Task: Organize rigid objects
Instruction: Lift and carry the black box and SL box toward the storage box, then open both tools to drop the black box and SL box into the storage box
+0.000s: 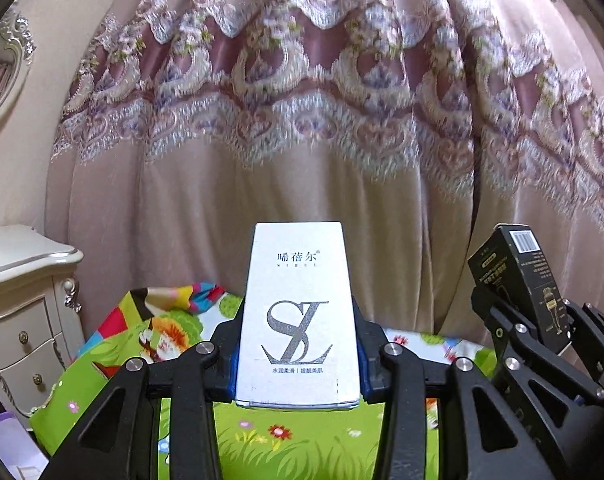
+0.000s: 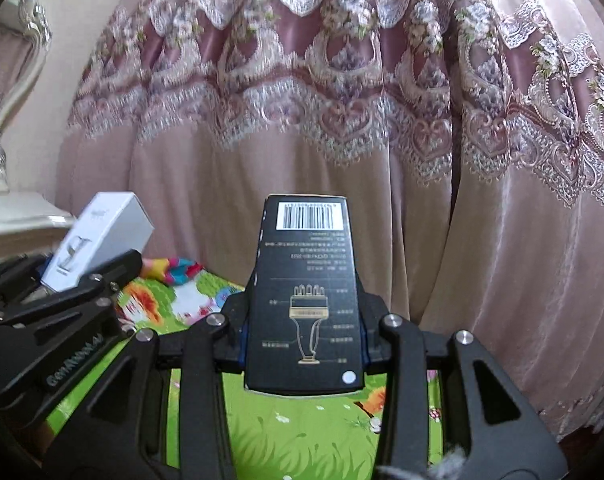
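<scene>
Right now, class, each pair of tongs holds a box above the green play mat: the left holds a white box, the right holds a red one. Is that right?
Not quite. The box in the right tongs is black, not red, as the right wrist view shows. The rest stands: the left tongs hold the white box, both above the green play mat.

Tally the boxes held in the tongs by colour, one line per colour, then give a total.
White box: 1, in the left tongs
Black box: 1, in the right tongs
Total: 2
</scene>
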Tool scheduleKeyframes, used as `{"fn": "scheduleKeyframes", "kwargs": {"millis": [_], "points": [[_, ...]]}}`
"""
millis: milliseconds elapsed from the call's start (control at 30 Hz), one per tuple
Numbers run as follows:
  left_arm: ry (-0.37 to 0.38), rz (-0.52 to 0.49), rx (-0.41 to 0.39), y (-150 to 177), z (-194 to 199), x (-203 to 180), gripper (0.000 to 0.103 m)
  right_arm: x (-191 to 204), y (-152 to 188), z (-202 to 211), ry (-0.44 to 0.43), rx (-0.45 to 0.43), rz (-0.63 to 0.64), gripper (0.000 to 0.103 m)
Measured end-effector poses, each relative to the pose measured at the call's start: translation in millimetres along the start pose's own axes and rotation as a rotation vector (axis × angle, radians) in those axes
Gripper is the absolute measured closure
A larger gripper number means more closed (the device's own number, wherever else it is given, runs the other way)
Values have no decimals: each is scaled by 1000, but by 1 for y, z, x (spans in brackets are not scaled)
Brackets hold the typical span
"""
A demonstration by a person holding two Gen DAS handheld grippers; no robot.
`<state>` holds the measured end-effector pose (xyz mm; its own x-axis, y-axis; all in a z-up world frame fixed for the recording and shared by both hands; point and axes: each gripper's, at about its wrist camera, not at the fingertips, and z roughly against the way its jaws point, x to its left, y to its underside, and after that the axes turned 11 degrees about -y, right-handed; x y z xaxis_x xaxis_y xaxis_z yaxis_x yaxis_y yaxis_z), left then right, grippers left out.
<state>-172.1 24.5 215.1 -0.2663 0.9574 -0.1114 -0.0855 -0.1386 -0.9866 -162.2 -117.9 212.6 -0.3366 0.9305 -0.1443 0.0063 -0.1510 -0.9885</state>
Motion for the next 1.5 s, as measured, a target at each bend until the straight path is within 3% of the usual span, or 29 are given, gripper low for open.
{"fn": "scheduleKeyframes", "kwargs": {"millis": [67, 133, 233, 267, 300, 367, 400, 467, 500, 600, 667, 733, 833, 933, 1033, 1167, 1233, 1367, 1500], "points": [[2, -1, -8, -9, 0, 1, 61, 7, -10, 9, -17, -44, 26, 61], [-11, -26, -1, -18, -8, 1, 61, 14, -17, 5, -51, -34, 35, 61], [-7, 22, -28, -35, 2, 15, 61, 21, -30, 9, -74, -75, 30, 61], [-48, -1, -80, -42, 4, 18, 61, 25, -37, 14, -80, -126, 41, 61], [-84, -52, -69, -52, -5, 21, 61, 30, -43, 10, -85, -142, 62, 61], [-112, -7, -29, -70, -8, 45, 61, 36, -64, -11, -158, -114, 44, 61], [-151, 22, -70, -80, 8, 61, 61, 37, -75, -7, -187, -143, 25, 61], [-258, 24, -169, -90, 35, 81, 61, 46, -96, 15, -212, -277, 44, 61], [-296, 17, -169, -96, 35, 89, 61, 53, -103, 17, -219, -319, 61, 61], [-355, 65, -79, -111, 22, 122, 61, 77, -121, -23, -318, -210, 49, 61], [-356, 104, -138, -108, 53, 142, 61, 84, -121, -4, -363, -253, 30, 61], [-423, 34, -185, -97, 66, 148, 61, 95, -116, 21, -360, -321, 63, 61], [-416, 71, -36, -68, 58, 185, 61, 123, -100, 7, -438, -199, 64, 61], [-502, 19, 20, -25, 80, 220, 60, 168, -62, 3, -563, -83, 110, 61], [-567, 78, 239, 29, 88, 282, 60, 216, -25, -6, -715, 70, 176, 61], [-640, 159, 423, 91, 105, 340, 60, 279, 28, -16, -915, 306, 247, 61], [-642, 190, 515, 121, 112, 360, 60, 308, 52, -19, -999, 409, 281, 61], [-611, 248, 617, 155, 123, 377, 60, 349, 99, -13, -1099, 572, 342, 61], [-573, 297, 664, 167, 125, 380, 60, 372, 134, -15, -1124, 690, 374, 61]]}}
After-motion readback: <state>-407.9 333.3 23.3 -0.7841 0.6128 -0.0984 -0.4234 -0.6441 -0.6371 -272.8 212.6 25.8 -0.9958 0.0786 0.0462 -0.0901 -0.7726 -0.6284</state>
